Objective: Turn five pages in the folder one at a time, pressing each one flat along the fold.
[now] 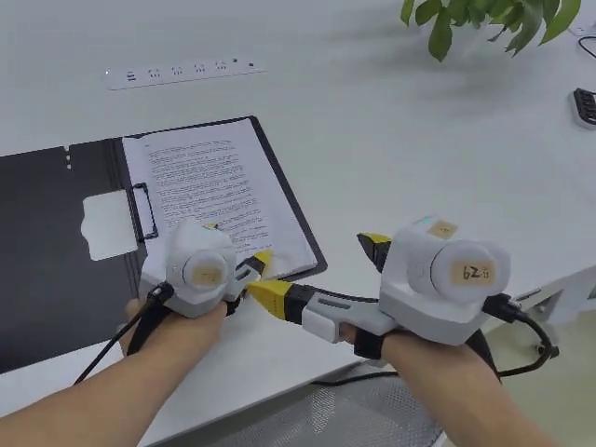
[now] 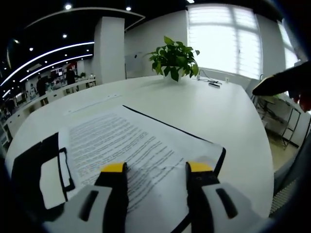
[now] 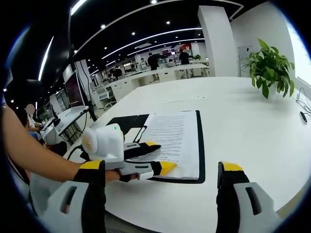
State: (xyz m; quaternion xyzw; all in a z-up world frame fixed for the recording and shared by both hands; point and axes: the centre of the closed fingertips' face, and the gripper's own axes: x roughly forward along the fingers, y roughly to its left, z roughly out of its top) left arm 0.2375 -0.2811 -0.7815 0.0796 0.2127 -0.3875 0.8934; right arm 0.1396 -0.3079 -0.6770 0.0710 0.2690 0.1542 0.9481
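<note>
The folder lies open on the white table, black inside cover on the left and a printed page on the right. My left gripper hovers over the page's near right corner with its jaws apart and nothing between them. In the left gripper view the left gripper straddles the printed page. My right gripper is wide open just right of the folder's near corner, pointing left, empty. The right gripper view shows the right gripper facing the left gripper and the folder.
A white power strip lies beyond the folder. A potted plant stands at the far right, with a black object near the right edge. The table's near edge runs under my hands. A white label sits beside the folder's clip.
</note>
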